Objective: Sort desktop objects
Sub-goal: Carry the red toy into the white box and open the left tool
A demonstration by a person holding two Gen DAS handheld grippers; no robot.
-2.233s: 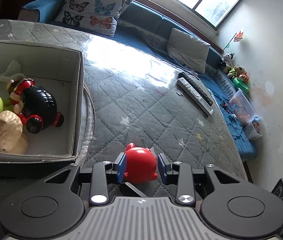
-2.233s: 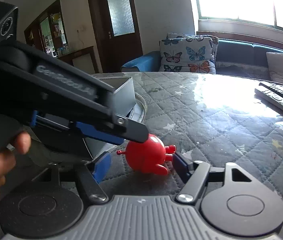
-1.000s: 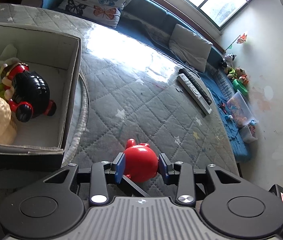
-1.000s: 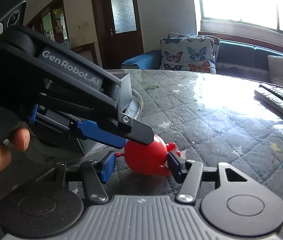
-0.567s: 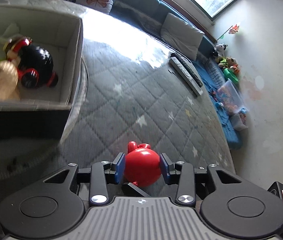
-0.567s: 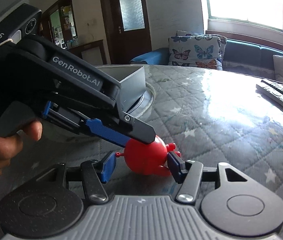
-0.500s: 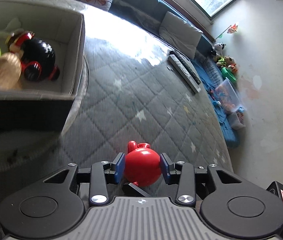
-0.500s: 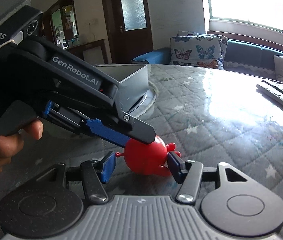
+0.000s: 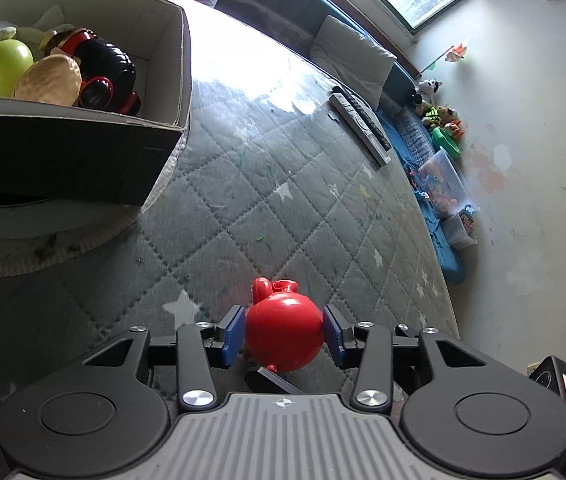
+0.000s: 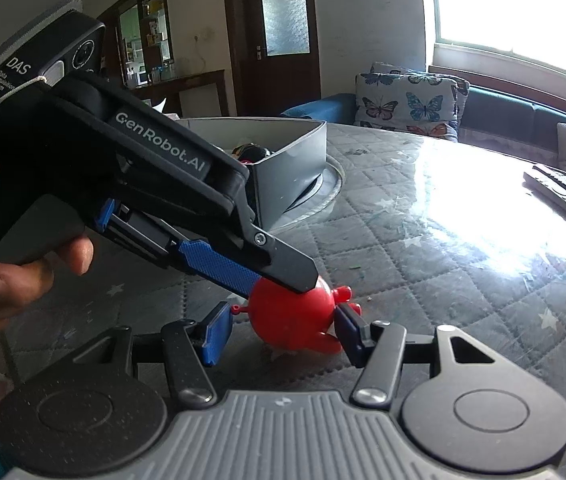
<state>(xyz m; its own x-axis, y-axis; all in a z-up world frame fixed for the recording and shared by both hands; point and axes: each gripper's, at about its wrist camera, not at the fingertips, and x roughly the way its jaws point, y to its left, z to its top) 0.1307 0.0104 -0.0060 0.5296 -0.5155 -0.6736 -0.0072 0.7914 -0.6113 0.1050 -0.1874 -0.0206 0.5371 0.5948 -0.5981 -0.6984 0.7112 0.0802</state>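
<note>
A glossy red plastic toy [image 9: 283, 338], round-bodied with small knobs, is sitting on the quilted, star-printed desk [image 9: 303, 208], well in front of the grey box [image 9: 83, 152]. The left gripper [image 9: 281, 334] is straddling the toy, its jaws opening, ribbed blue pads just clear of it. The right gripper [image 10: 283, 330] is crossing beneath, jaws half-open about the toy; whether they are gripping is unclear. Smooth round toys are lying in the box.
</note>
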